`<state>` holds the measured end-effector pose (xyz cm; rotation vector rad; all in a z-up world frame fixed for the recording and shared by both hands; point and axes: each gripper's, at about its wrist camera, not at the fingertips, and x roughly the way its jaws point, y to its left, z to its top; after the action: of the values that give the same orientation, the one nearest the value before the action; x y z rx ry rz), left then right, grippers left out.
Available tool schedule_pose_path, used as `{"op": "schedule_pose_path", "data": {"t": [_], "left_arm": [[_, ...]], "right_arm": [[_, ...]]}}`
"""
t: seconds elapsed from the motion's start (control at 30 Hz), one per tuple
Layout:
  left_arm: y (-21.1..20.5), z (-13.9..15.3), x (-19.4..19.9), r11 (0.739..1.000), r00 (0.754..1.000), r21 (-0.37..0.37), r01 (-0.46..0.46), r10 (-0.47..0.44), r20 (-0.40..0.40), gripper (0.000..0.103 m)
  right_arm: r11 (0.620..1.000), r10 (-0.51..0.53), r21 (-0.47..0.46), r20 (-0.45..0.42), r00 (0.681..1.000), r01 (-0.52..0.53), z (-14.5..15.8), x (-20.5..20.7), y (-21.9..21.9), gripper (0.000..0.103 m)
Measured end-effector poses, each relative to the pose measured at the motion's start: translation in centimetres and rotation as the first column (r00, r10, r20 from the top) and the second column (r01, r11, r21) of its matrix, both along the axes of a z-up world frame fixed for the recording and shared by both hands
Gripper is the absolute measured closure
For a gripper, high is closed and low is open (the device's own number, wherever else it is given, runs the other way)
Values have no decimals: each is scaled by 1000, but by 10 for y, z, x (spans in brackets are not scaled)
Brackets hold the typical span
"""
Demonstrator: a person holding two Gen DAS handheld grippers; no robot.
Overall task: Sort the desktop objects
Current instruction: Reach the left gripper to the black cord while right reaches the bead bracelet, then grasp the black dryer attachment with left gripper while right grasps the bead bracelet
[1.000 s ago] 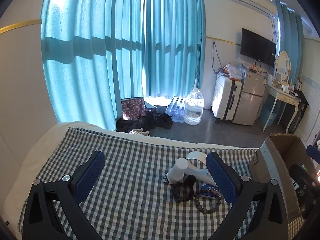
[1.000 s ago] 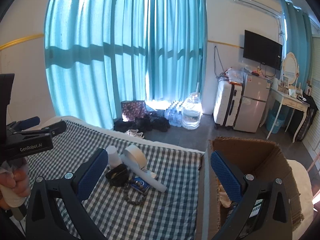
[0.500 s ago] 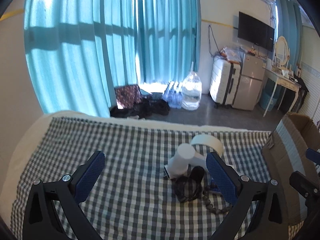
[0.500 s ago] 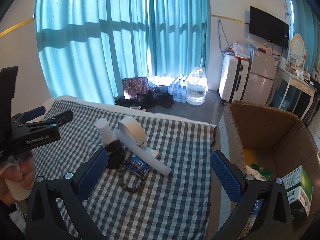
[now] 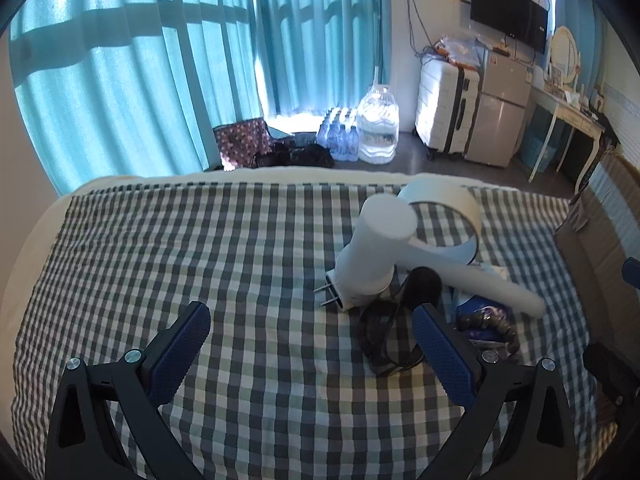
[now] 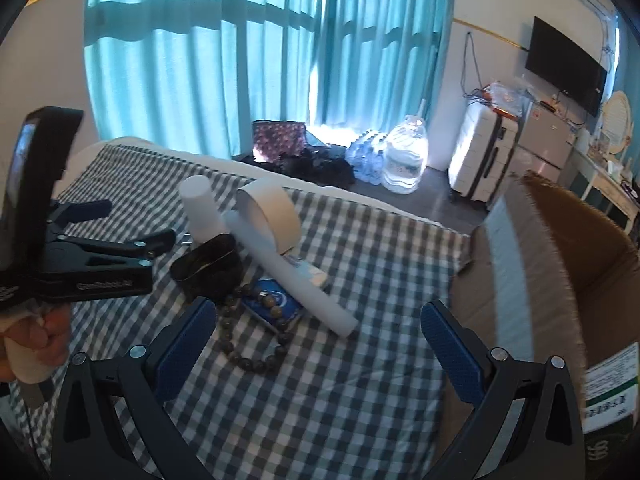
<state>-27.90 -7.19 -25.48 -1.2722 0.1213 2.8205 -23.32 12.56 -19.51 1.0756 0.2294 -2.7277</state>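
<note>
A small pile lies on the checked cloth [image 5: 200, 248]: a white plug-in cylinder [image 5: 374, 252] [image 6: 202, 208], a tape roll [image 5: 444, 216] [image 6: 272, 212], a white tube [image 5: 480, 280] [image 6: 292, 276], a black band [image 5: 394, 332] [image 6: 208, 264], a dark bead bracelet [image 6: 248, 344] [image 5: 492, 324] and a blue packet [image 6: 276, 304]. My left gripper [image 5: 312, 348] is open and empty, its right finger beside the black band; it also shows in the right wrist view [image 6: 120, 232]. My right gripper [image 6: 316, 344] is open and empty, just right of the bracelet.
A cardboard box [image 6: 560, 248] [image 5: 600, 248] stands at the cloth's right edge, with a green and white carton [image 6: 608, 392] inside. Beyond the bed are teal curtains, water bottles [image 5: 376, 128], a suitcase [image 5: 446, 108] and a small fridge.
Both grippers have moved forward and down toward the pile, which now looks larger and closer. Both stay open. The objects have not moved.
</note>
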Motion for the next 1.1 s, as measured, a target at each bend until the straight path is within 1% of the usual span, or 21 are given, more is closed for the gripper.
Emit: {"op": "schedule_pose_path", "data": {"t": [0.1, 0.23, 0.33, 0.4, 0.5, 0.57, 0.6, 0.63, 0.67, 0.73, 0.77, 0.8, 0.83, 0.87, 0.9, 0.93, 0.97, 1.0, 1.03, 1.1], "left_arm": [[-1, -9, -4, 1000, 1000, 20, 5, -6, 29, 0], [2, -19, -7, 999, 998, 27, 28, -29, 52, 0], [8, -30, -8, 999, 996, -7, 44, -43, 77, 0], [7, -41, -11, 999, 992, -13, 41, -39, 116, 0], [5, -59, -13, 999, 982, -2, 39, -38, 187, 0], [7, -67, -9, 998, 980, 1, 60, -59, 191, 4], [7, -68, -7, 998, 981, 6, 65, -65, 182, 4], [7, -69, -6, 998, 982, 14, 67, -68, 175, 8], [8, -71, -6, 998, 982, 18, 65, -68, 176, 15], [10, -73, -6, 998, 983, 29, 60, -64, 170, 19], [12, -72, -5, 997, 984, 37, 64, -69, 162, 29], [17, -72, -4, 997, 985, 36, 71, -76, 155, 33], [22, -71, -5, 997, 985, 27, 79, -82, 151, 41], [27, -69, -8, 996, 985, 20, 88, -90, 148, 52], [31, -66, -11, 995, 984, 18, 96, -97, 146, 60], [36, -63, -12, 994, 984, 17, 103, -105, 146, 72], [42, -61, -12, 994, 983, 13, 109, -110, 146, 76], [48, -59, -11, 994, 984, 1, 112, -111, 142, 76], [51, -57, -12, 993, 984, -13, 115, -112, 135, 77], [56, -53, -13, 993, 986, -34, 114, -109, 123, 77]], "right_arm": [[1000, 23, -3, 31, 999, -23, -13, -7, -4, 2], [997, 38, -69, 102, 994, -31, -35, -17, -1, 9], [995, 43, -90, 148, 988, -30, -50, -24, 2, 20], [994, 48, -104, 173, 984, -30, -60, -28, 2, 34], [993, 60, -117, 206, 977, -37, -72, -31, 0, 36], [993, 69, -107, 214, 975, -47, -80, -30, -4, 37], [993, 72, -104, 220, 973, -50, -83, -31, -6, 40], [994, 70, -94, 226, 972, -49, -87, -31, -8, 41], [995, 68, -85, 219, 973, -50, -88, -30, -9, 41], [996, 70, -67, 205, 976, -57, -89, -28, -13, 41], [997, 69, -55, 203, 977, -59, -90, -28, -15, 41], [997, 68, -41, 198, 978, -61, -91, -26, -18, 41], [997, 68, -34, 191, 979, -63, -92, -25, -19, 41], [997, 69, -32, 187, 980, -65, -93, -23, -21, 44], [997, 73, -31, 185, 980, -68, -93, -22, -23, 49], [997, 76, -30, 182, 980, -71, -93, -21, -24, 53], [997, 77, -30, 180, 981, -73, -94, -20, -25, 61], [997, 77, -27, 180, 981, -73, -94, -19, -26, 70], [997, 74, -25, 182, 981, -70, -94, -18, -26, 73], [997, 75, -37, 187, 980, -69, -95, -19, -25, 85]]}}
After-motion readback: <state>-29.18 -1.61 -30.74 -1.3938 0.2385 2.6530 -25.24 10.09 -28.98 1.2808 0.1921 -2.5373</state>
